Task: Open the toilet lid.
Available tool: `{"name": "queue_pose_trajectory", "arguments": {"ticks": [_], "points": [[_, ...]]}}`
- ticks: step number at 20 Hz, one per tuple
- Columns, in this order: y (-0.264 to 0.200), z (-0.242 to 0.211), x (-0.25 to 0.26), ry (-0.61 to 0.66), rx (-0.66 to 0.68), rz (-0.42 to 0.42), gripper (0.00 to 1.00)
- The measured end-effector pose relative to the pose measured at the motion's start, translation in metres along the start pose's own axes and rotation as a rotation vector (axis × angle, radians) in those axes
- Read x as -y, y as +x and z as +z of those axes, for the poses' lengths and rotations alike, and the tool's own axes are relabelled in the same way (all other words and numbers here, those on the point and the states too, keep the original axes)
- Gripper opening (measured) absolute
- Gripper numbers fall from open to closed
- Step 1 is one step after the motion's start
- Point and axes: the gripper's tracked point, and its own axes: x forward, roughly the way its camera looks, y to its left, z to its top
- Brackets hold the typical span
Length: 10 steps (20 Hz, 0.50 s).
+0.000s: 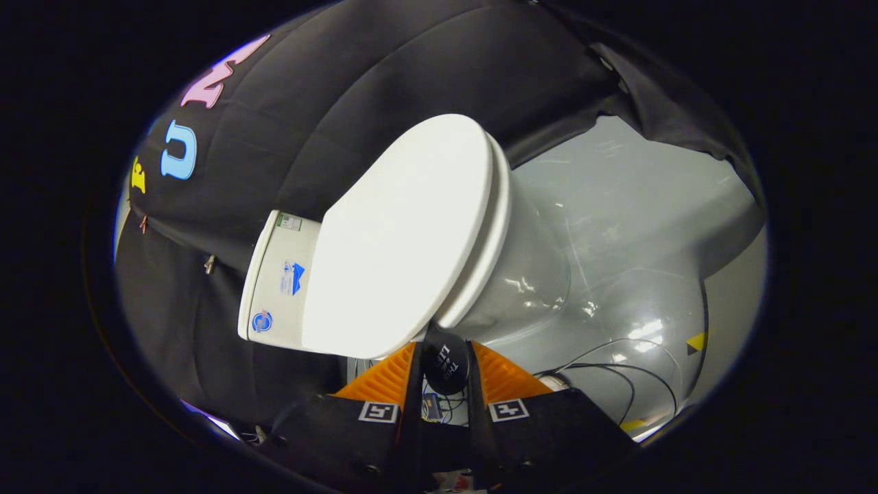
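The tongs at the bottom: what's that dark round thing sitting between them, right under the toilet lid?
In the gripper view, a black round tab attached to the lid's edge sits between the tongs.

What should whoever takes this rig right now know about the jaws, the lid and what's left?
Gripper: jaws closed on a small black round tab at the toilet lid's edge, both fingers pressing it.
Toilet lid: white, appears partly lifted, with a narrow gap to the seat along its edge. Tank lies beyond it.
Done: tab grasped, lifting seems begun.
Left: swing the lid fully up toward the tank, then release.
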Motion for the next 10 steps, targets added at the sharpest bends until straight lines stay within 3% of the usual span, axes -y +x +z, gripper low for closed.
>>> {"name": "queue_pose_trajectory", "arguments": {"ticks": [1,2,6,10], "points": [[-0.008,0.008,0.000,0.021,0.030,0.008,0.33],[-0.007,0.009,-0.002,0.055,0.016,0.015,0.10],[-0.012,0.007,-0.009,0.056,0.008,0.039,0.09],[-0.034,0.020,-0.041,-0.094,0.038,0.047,0.09]]}}
